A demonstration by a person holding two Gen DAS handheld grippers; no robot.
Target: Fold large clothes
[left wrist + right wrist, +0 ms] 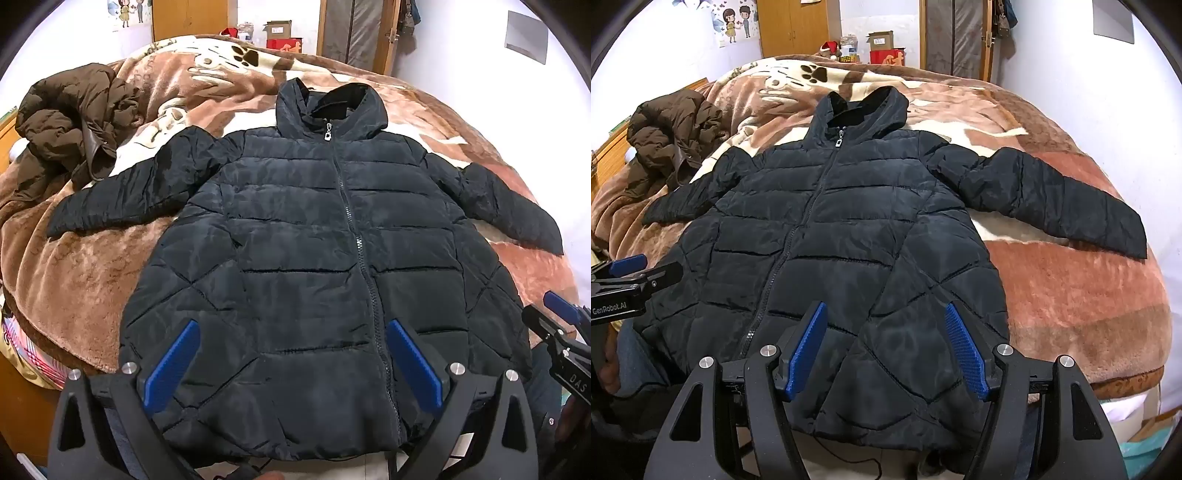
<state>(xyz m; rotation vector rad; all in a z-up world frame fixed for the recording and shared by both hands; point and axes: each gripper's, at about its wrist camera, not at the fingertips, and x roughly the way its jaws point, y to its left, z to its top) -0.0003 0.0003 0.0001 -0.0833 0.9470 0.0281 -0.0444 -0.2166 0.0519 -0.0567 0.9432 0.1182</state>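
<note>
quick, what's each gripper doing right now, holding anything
Left gripper: open, holding nothing, above the black jacket hem.
Right gripper: open, holding nothing, also over the hem.

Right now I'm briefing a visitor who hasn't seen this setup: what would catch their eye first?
The black puffer jacket dominates, spread flat and zipped, front up, both sleeves out, across the brown plush blanket on the bed. Next comes the crumpled brown coat heaped at the far left. Nearest the cameras, the left gripper and right gripper hang open above the jacket's hem, holding nothing.
</note>
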